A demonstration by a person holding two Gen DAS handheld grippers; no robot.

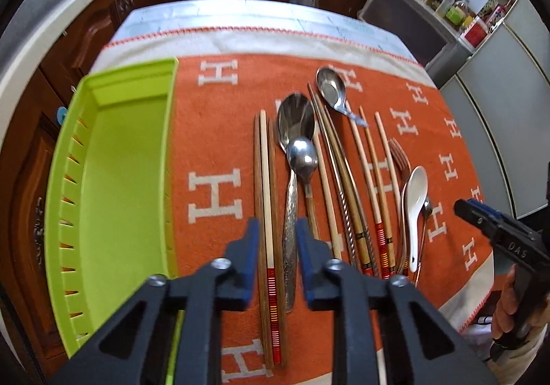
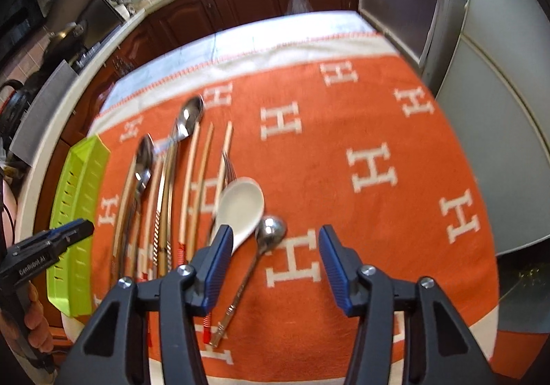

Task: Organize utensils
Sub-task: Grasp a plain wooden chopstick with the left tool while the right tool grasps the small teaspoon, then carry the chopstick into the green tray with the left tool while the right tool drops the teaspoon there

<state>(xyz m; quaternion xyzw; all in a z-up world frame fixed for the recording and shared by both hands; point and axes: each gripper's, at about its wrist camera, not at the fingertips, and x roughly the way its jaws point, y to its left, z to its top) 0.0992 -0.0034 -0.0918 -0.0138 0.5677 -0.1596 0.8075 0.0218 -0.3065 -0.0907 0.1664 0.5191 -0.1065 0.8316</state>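
Utensils lie in a row on the orange cloth (image 1: 213,130): a chopstick pair (image 1: 264,161), a large patterned spoon (image 1: 295,120) with a smaller spoon (image 1: 302,154) on it, more chopsticks, a fork (image 1: 398,154) and a white ceramic spoon (image 1: 416,192). My left gripper (image 1: 277,233) points down over the chopstick pair and the large spoon's handle; its jaws are narrow and both show in the gap, lying flat. My right gripper (image 2: 275,237) stands open. A small metal spoon (image 2: 271,230) lies between its fingers, and its left finger covers the ceramic spoon's (image 2: 240,202) handle.
A lime-green slotted tray (image 1: 127,161) sits at the cloth's left edge, seen too as the tray (image 2: 79,195) in the right wrist view. The cloth's right half (image 2: 361,144) holds nothing. Dark wooden cabinets and a cluttered counter ring the table. A hand (image 1: 508,302) grips the right tool.
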